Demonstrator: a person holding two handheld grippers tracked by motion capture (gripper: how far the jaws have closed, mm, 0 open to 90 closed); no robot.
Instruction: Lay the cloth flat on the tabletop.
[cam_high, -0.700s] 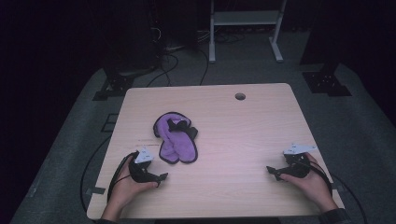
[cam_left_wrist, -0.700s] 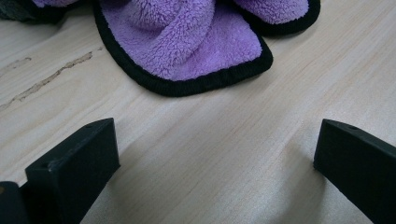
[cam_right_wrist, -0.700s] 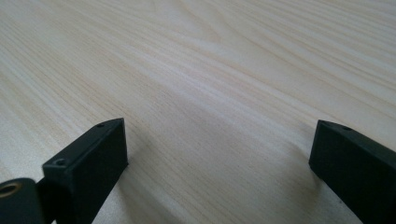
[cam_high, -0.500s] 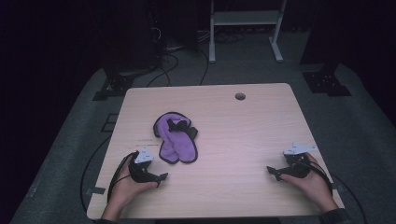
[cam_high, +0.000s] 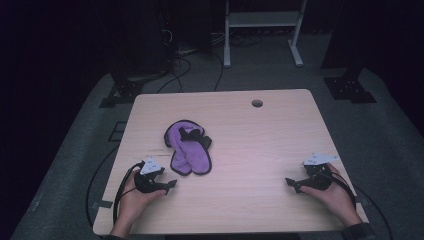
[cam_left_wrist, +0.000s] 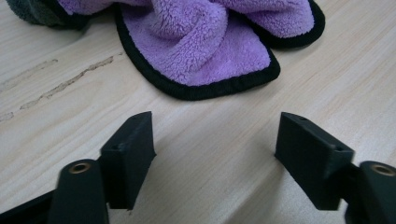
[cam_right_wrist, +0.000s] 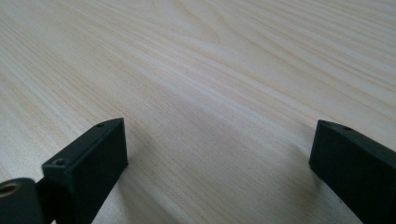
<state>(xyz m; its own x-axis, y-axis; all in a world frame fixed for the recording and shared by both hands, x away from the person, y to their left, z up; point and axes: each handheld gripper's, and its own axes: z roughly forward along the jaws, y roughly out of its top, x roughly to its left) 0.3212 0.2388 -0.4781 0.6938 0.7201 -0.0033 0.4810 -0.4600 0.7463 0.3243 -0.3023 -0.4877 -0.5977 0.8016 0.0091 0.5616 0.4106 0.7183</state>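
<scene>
Cloth (cam_left_wrist: 201, 42) crumpled on table (cam_high: 260, 145), just ahead of left gripper (cam_left_wrist: 215, 140); jaws apart, empty. Right gripper (cam_right_wrist: 219, 154) well apart, jaws spread, empty. Judged soft, light, limp; pinch black-trimmed near edge.

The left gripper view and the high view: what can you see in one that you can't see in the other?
Left gripper view: the fluffy pile and black edging of the purple cloth up close, and scratch marks on the wood. High view: both hands, the left gripper, the right gripper, the round hole in the table, and cables on the floor. Both: the cloth lying crumpled on the table, with the left gripper open just short of it.
</scene>
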